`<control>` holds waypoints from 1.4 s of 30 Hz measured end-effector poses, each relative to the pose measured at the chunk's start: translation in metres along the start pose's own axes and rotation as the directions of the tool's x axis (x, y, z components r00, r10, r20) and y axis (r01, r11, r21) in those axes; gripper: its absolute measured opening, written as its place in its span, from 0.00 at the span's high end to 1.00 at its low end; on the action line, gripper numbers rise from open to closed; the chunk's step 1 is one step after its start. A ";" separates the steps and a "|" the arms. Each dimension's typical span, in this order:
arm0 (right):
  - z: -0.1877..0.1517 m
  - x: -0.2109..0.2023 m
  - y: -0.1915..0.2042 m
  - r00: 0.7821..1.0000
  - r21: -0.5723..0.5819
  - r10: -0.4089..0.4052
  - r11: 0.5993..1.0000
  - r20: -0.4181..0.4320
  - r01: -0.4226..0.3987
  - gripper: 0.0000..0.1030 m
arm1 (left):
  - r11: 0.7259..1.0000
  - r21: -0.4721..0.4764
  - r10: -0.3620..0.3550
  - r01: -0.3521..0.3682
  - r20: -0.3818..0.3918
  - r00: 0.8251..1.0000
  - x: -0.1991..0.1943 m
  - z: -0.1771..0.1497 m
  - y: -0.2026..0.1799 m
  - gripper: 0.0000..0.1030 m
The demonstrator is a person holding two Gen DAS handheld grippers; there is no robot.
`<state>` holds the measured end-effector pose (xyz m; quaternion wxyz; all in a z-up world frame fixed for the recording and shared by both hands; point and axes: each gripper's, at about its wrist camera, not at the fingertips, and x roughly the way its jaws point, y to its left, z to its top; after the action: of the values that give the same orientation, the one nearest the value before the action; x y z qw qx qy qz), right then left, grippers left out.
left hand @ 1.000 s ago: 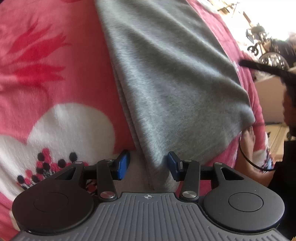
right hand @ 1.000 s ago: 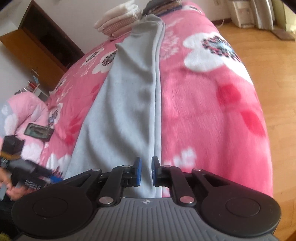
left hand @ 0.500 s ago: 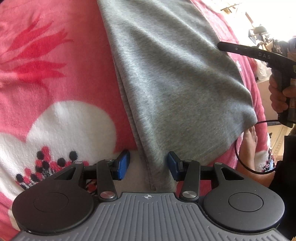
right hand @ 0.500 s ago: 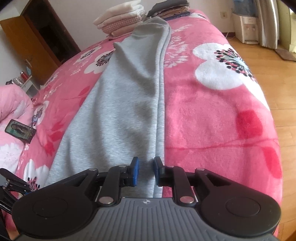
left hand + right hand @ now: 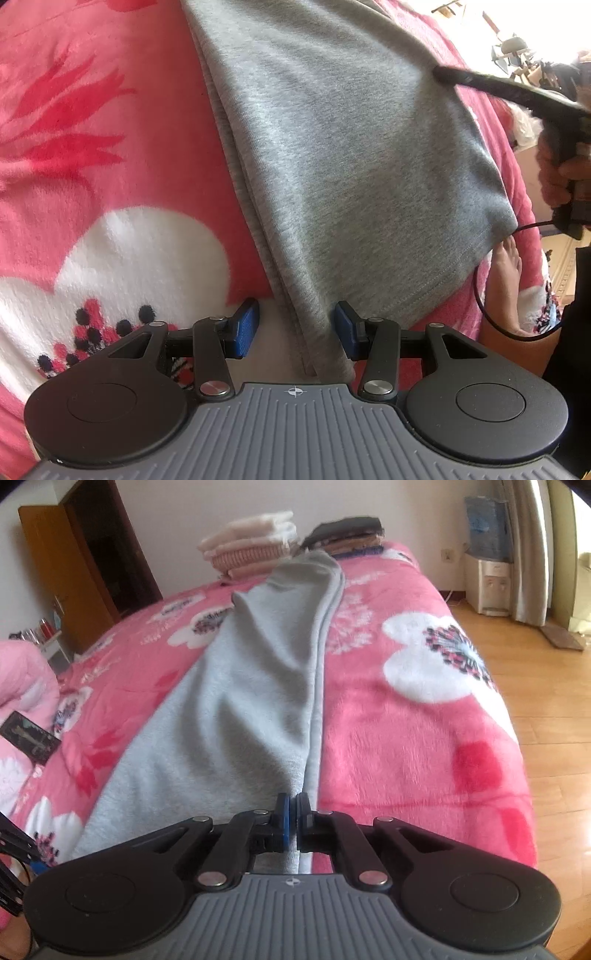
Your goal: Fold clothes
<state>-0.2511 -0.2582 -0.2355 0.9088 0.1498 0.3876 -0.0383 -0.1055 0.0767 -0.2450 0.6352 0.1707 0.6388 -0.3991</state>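
Pink floral blanket [image 5: 406,738] covers bed; wood floor [image 5: 546,709] beside. Right hand-held gripper [image 5: 294,821] clenched on grey trousers [image 5: 236,709]; left [image 5: 295,328] released.

Gripper: right gripper [image 5: 294,814], blue pads closed together on the near edge of the grey garment [image 5: 236,709].
Garment: laid lengthwise along the pink floral blanket [image 5: 406,716], folded edge on the right, far end narrowing toward the wall.
Far end of bed: pale folded stack [image 5: 251,552] beside a darker folded stack [image 5: 345,533].
Left edge: dark flat phone-like object [image 5: 27,736] on pink bedding.
Right: wooden floor [image 5: 546,686], water dispenser [image 5: 487,568].
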 end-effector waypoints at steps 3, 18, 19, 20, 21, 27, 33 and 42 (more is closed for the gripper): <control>-0.004 0.006 -0.003 0.999 -0.004 -0.034 0.999 -0.019 0.034 0.94 | 1.000 0.006 0.003 -0.003 -0.001 1.000 0.000 -0.001 0.000 0.56; -0.014 -0.014 0.001 0.963 -0.129 0.188 0.968 -0.195 -0.215 0.93 | 0.999 0.037 0.014 -0.014 0.006 1.000 -0.002 -0.007 -0.004 0.55; -0.004 -0.017 -0.003 0.966 -0.101 0.201 0.970 -0.162 -0.219 0.92 | 0.999 0.042 0.016 -0.016 0.006 1.000 -0.002 -0.006 -0.004 0.55; 0.008 -0.017 -0.008 0.973 -0.070 0.199 0.976 -0.120 -0.208 0.91 | 0.999 0.046 0.018 -0.018 0.006 1.000 -0.002 -0.005 -0.004 0.55; 0.021 -0.014 -0.013 0.979 -0.037 0.187 0.981 -0.081 -0.190 0.88 | 0.999 0.048 0.020 -0.020 0.005 1.000 -0.002 -0.005 -0.004 0.55; 0.074 0.036 -0.025 0.996 0.057 0.089 0.994 0.011 -0.090 0.71 | 0.998 0.064 0.030 -0.030 0.005 1.000 0.000 -0.005 -0.005 0.53; 0.086 0.079 -0.023 0.998 0.027 0.056 0.998 0.017 -0.056 0.72 | 0.997 0.070 0.030 -0.030 0.001 1.000 0.001 -0.003 -0.002 0.53; 0.080 0.086 -0.011 0.999 -0.056 0.006 0.998 0.050 -0.003 0.94 | 0.997 0.079 0.016 -0.016 0.006 1.000 0.003 -0.004 0.003 0.52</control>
<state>-0.1377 -0.2884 -0.2474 0.9220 0.1244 0.3654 -0.0291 -0.1064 0.0809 -0.2495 0.6329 0.1999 0.6192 -0.4195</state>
